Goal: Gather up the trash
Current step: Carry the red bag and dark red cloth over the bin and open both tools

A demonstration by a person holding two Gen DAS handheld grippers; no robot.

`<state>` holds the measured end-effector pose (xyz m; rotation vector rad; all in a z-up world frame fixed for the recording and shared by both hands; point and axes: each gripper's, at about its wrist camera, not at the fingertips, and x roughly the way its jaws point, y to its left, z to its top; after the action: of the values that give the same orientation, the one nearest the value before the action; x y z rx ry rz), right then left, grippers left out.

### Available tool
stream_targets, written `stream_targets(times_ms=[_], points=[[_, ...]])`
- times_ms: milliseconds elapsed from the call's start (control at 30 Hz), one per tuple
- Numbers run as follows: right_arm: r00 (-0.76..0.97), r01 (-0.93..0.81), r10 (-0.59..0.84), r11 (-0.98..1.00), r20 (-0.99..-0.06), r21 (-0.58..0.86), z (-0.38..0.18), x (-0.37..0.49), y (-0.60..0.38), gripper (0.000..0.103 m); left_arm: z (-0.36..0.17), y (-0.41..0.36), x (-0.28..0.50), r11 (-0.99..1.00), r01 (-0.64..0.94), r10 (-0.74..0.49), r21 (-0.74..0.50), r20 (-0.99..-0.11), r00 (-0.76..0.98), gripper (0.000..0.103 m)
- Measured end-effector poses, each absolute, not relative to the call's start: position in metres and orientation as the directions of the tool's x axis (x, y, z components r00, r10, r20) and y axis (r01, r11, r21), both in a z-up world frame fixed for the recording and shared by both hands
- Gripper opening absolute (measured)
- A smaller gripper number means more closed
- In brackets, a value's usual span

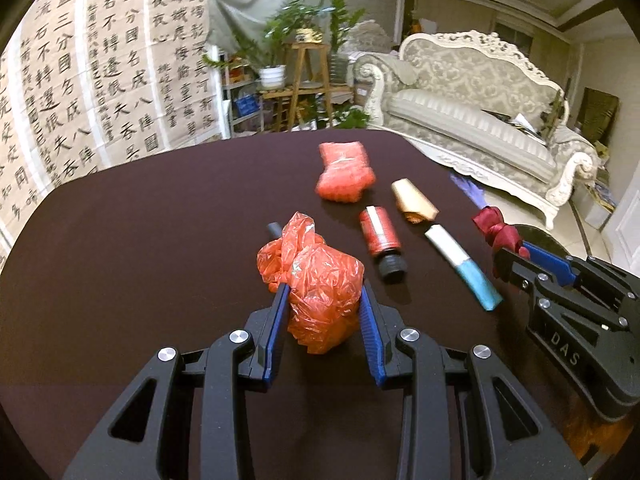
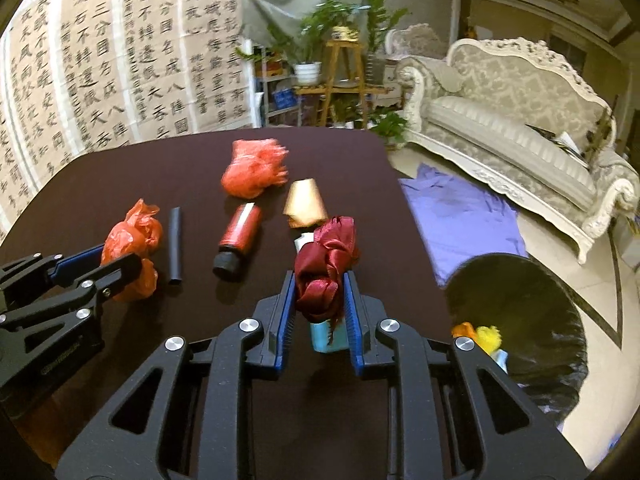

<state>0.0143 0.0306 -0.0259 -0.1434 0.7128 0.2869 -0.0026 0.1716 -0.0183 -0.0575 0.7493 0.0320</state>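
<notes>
Trash pinched: left tongs (image 1: 324, 300) squeeze orange bag (image 1: 316, 276), right tongs (image 2: 319, 300) ribbon (image 2: 326, 264)

The clearest print is "DAS", in pale raised capitals on the black body of the right claw (image 1: 510, 258), readable in the left wrist view.

Large sheets of paper (image 1: 100, 72) hang on the wall behind the table, covered in black brush-written Chinese characters set in vertical columns. Several can be made out: 功, 三分国, 名成八阵图, 江流石不转 and 吞吴. Smaller columns of characters run between the large ones, but they are too fine to read.

In the right wrist view the same sheets (image 2: 120, 60) show the same lines, and a small marking on the side of the left claw (image 2: 120, 268) is too blurred to read.
</notes>
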Motion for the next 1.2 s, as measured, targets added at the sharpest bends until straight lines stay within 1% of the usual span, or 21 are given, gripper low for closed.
stream_targets(times_ms=[600, 900, 1200], points=[[0.770, -0.030, 0.003, 0.999, -0.638, -0.031, -0.028, 0.023, -0.100, 0.022, -0.006, 0.054, 0.031, 0.988, 0.154, -0.129, -0.017, -0.643, 0.755, 0.035], [0.767, 0.042, -0.044, 0.999, -0.640, -0.018, -0.037, 0.030, -0.136, 0.022, -0.011, 0.003, 0.050, 0.975, 0.223, -0.167, 0.007, -0.641, 0.749, 0.035], [0.761, 0.081, -0.061, 0.997, -0.645, 0.001, -0.044, 0.037, -0.167, 0.022, -0.020, -0.032, 0.072, 0.968, 0.252, -0.176, 0.024, -0.649, 0.740, 0.035]])
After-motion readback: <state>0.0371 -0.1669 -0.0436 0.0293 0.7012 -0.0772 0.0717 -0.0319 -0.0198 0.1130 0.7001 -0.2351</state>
